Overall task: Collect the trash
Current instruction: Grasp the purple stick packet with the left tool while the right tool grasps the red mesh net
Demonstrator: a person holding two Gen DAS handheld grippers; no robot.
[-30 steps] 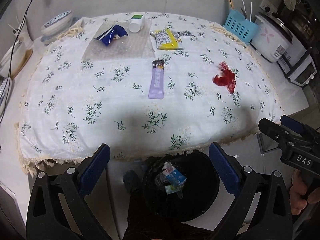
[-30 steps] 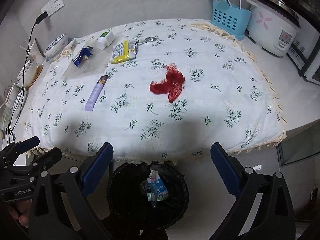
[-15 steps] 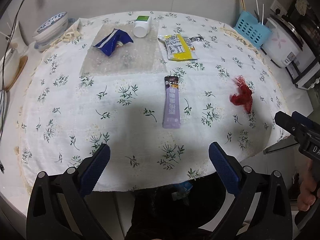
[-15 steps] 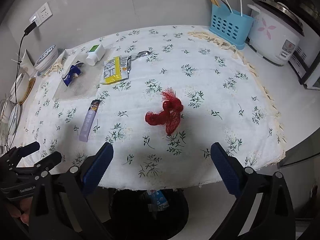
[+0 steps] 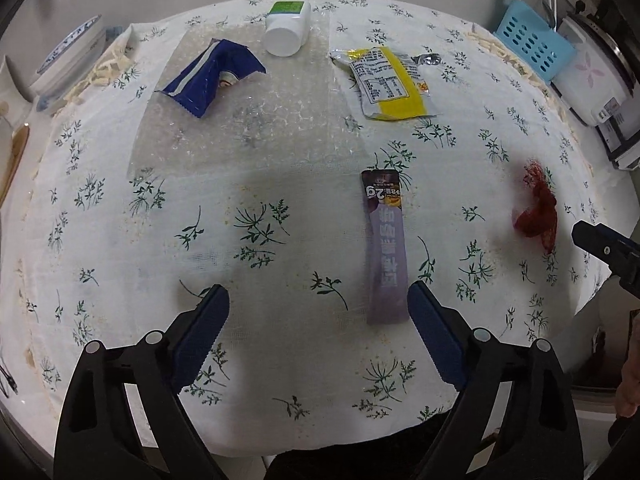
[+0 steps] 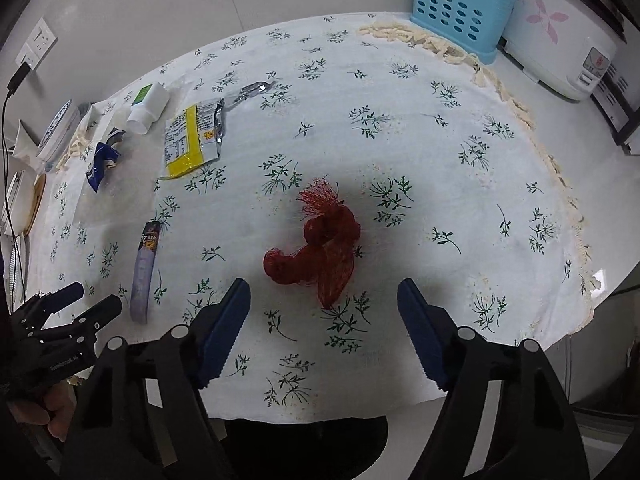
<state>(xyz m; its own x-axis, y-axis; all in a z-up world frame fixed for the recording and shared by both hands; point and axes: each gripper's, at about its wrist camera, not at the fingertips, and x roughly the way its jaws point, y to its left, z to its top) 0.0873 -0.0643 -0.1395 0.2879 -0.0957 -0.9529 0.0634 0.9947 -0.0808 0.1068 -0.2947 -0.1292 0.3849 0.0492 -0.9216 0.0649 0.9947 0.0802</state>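
Note:
My left gripper (image 5: 318, 304) is open and empty above the floral tablecloth (image 5: 120, 240). A purple stick sachet (image 5: 385, 248) lies just inside its right finger. Farther off lie a blue wrapper (image 5: 212, 78), a white bottle (image 5: 286, 32) on its side and a yellow packet (image 5: 390, 84). My right gripper (image 6: 323, 300) is open and empty, with a red mesh net (image 6: 320, 248) lying just ahead between its fingers. The sachet also shows in the right wrist view (image 6: 145, 268). The black bin's rim (image 6: 304, 428) peeks out under the table's front edge.
A sheet of bubble wrap (image 5: 248, 120) lies under the blue wrapper and bottle. A blue utensil basket (image 6: 460, 12) and a white rice cooker (image 6: 560, 44) stand at the back right. Bowls (image 5: 68, 56) sit at the back left. A spoon (image 6: 250, 90) lies by the yellow packet.
Both grippers have moved forward from above the bin to over the table. The left one has closed in on the purple sachet, the right one on the red net. Both stayed open.

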